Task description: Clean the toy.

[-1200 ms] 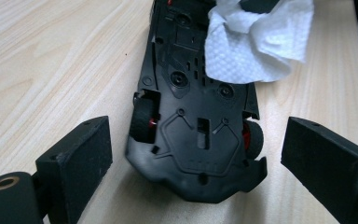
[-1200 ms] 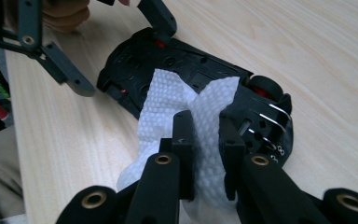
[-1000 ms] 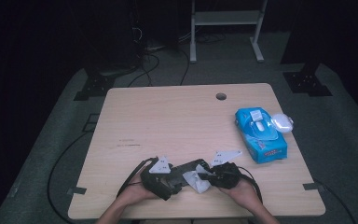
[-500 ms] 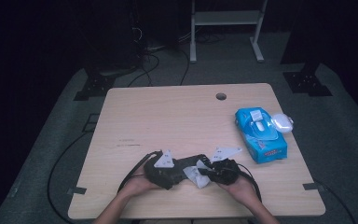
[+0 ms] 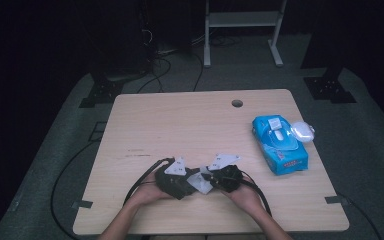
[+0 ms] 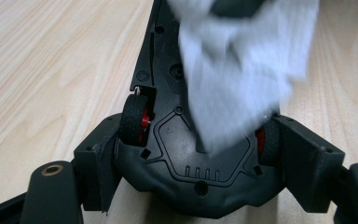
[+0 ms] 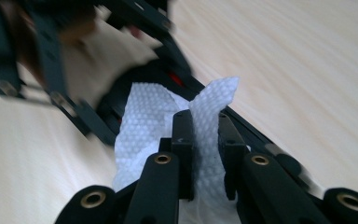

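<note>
White wipe pinched in the right gripper lies on the black toy car, which the left gripper clamps.

Dim surroundings, lit table, perhaps motion-blurred close views.

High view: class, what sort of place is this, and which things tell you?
Probably a lab or recording room: a bare wooden table under one light, dark surroundings, loose cables on grey floor, and a metal stand behind.
</note>
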Motion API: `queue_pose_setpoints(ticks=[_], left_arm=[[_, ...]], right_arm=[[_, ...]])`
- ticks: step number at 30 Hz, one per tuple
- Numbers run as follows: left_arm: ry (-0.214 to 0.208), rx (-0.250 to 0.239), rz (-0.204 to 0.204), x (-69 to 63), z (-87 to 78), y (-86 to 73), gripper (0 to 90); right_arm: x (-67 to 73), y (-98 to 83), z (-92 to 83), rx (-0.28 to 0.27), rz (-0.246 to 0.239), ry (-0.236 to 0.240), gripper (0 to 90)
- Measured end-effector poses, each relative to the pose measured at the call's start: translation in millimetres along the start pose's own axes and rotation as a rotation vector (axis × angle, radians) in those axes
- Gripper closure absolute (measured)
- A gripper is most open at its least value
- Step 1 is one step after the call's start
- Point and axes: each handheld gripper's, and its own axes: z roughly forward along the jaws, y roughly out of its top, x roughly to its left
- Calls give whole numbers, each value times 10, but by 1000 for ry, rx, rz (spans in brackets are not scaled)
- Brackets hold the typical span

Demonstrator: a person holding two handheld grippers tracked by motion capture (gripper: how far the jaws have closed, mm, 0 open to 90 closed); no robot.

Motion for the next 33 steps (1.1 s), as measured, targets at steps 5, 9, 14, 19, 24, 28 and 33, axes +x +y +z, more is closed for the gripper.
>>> queue_pose_setpoints(ticks=[5, 9, 14, 19, 24, 28, 33], left_arm=[[7, -2, -31, 25, 3, 8, 239], [-2, -1, -19, 18, 15, 19, 240], [-5, 8, 8, 14, 11, 17, 240], [-17, -1, -12, 25, -12, -4, 240], [-18, -7, -18, 24, 8, 12, 240], [-24, -9, -8, 15, 24, 22, 240], [-28, -11, -20, 25, 9, 10, 240]], right_arm=[[-140, -125, -134, 6, 18, -96, 808], [-32, -85, -57, -21, -25, -98, 808], [245, 22, 124, -31, -158, -44, 805], [108, -43, 6, -11, -126, -79, 805], [-67, -127, -104, -10, -57, -137, 806], [43, -59, -1, -37, -70, -78, 805], [77, -34, 36, -35, -92, -65, 805]])
